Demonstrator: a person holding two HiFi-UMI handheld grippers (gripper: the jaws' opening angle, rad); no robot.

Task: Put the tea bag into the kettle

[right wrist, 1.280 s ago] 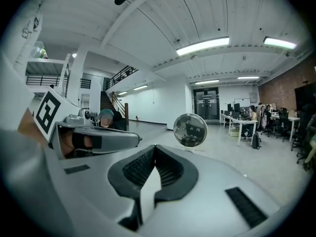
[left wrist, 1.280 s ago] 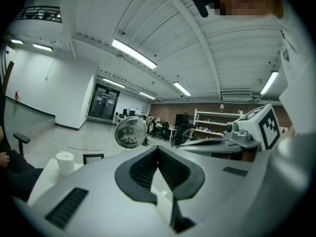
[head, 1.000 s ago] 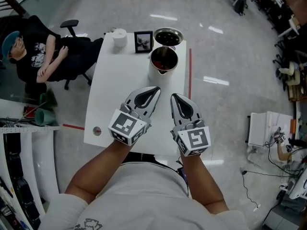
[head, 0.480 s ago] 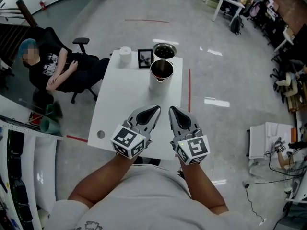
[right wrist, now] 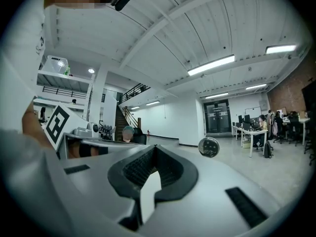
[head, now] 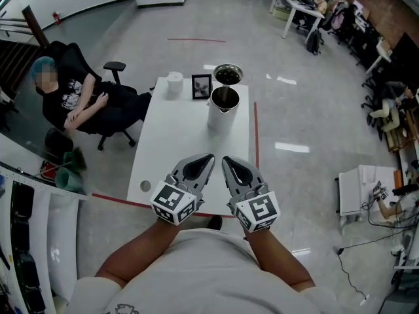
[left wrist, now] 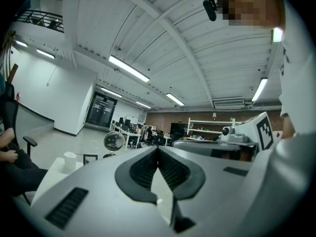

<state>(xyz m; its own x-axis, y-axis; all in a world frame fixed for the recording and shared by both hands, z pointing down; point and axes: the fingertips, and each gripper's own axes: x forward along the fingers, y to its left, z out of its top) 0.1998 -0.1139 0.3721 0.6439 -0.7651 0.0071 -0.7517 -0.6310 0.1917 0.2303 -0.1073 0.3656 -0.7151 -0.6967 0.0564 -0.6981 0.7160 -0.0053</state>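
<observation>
The kettle (head: 223, 107), a pale open-topped pot with a dark inside, stands at the far end of the white table (head: 177, 149). I cannot make out a tea bag in any view. My left gripper (head: 209, 156) and right gripper (head: 225, 159) hover side by side over the table's near edge, tips almost touching each other, well short of the kettle. Both are shut with nothing between the jaws. In the left gripper view the left gripper (left wrist: 158, 150) points across the room above the table, and in the right gripper view the right gripper (right wrist: 155, 148) does too.
Behind the kettle sits a metal bowl (head: 228, 74) with dark contents. A small picture frame (head: 201, 86) and a white cup (head: 174, 82) stand at the far left. A person sits in an office chair (head: 78, 103) left of the table. A red line (head: 255, 136) runs along the floor at the right.
The table and kettle now lie farther away in the head view. Both grippers have drawn back to the table's near edge, still shut and side by side.
</observation>
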